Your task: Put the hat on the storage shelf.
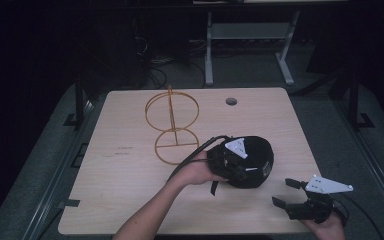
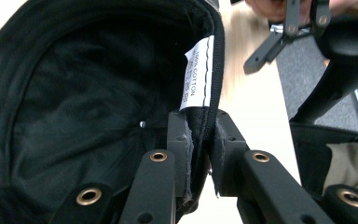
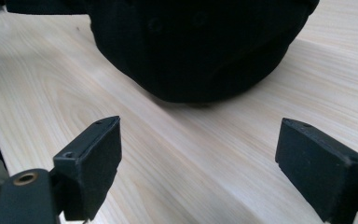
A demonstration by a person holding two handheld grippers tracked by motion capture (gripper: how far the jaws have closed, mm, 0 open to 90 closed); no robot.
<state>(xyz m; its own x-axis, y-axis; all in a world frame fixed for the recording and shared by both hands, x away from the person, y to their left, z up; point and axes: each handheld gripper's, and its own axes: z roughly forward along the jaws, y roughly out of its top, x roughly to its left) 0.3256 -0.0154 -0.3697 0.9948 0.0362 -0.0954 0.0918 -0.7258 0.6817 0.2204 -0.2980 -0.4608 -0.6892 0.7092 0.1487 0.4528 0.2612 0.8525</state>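
L gripper (image 2: 200, 154) jaws clenched on rim of black cap (image 1: 252, 161), right by its white label (image 2: 196, 79); cap sits lower right of centre on tabletop (image 1: 130, 190) in high view. R gripper (image 1: 284, 193) at lower right, jaws released, wide, near cap w/o touching

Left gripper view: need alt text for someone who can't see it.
The left gripper is clamped on the rim of a black cap, beside a white fabric label sewn inside it. Beyond the cap lies the light wood table, with the right gripper at the top.
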